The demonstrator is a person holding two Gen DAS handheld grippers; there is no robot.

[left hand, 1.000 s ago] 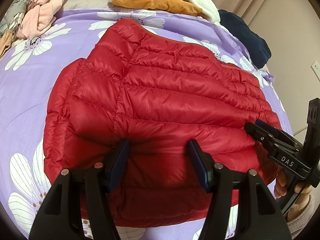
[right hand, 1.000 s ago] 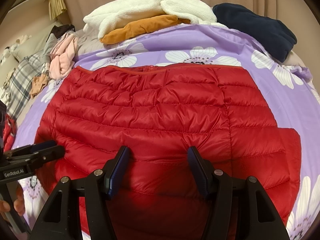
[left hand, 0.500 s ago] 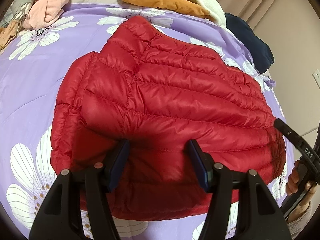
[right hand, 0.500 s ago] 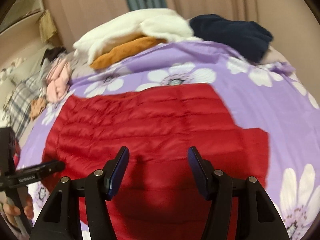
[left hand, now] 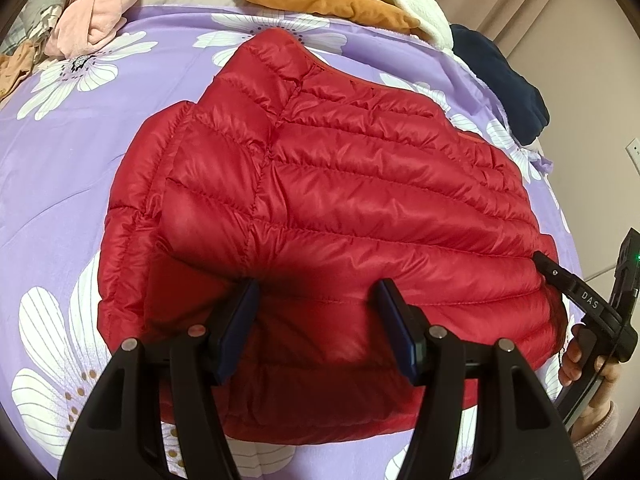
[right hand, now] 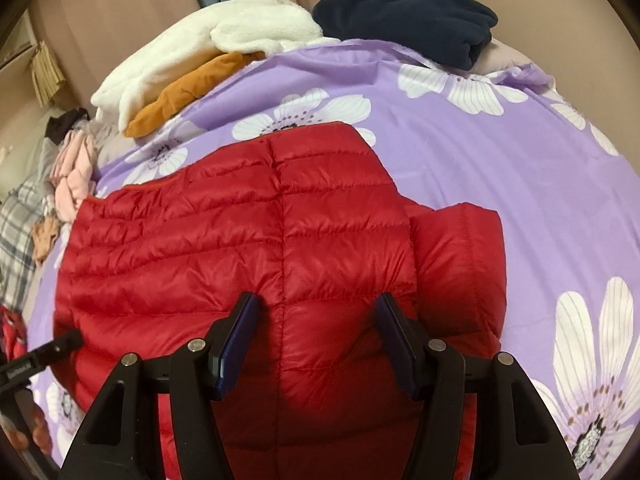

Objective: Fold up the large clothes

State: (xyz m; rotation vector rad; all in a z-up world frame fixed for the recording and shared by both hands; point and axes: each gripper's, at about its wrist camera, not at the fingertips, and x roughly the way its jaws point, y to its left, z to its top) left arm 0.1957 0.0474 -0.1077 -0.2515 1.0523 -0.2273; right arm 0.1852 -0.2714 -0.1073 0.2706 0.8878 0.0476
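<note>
A red quilted down jacket (left hand: 340, 208) lies folded on the purple flowered bedsheet (left hand: 72, 168). My left gripper (left hand: 316, 286) hovers open over the jacket's near left part, with nothing pinched between its blue pads. My right gripper (right hand: 317, 300) is open as well, over the near right part by a vertical seam. A folded sleeve (right hand: 460, 264) sticks out on the right of the jacket (right hand: 240, 248). In the left wrist view the right gripper (left hand: 546, 266) touches the jacket's right edge, held by a hand (left hand: 580, 360). The left gripper (right hand: 64, 342) shows at the lower left of the right wrist view.
At the bed's far side lie a white fleece (right hand: 208, 52) over an orange garment (right hand: 188, 92), and a navy garment (right hand: 408, 20). Pink clothes (left hand: 96, 20) and plaid clothes (right hand: 20, 232) are heaped at the far left. A curtain and wall stand behind the bed.
My right gripper has slid to the right along the jacket's near edge and rolled, so the sleeve now shows beside it. The left gripper has stayed in place.
</note>
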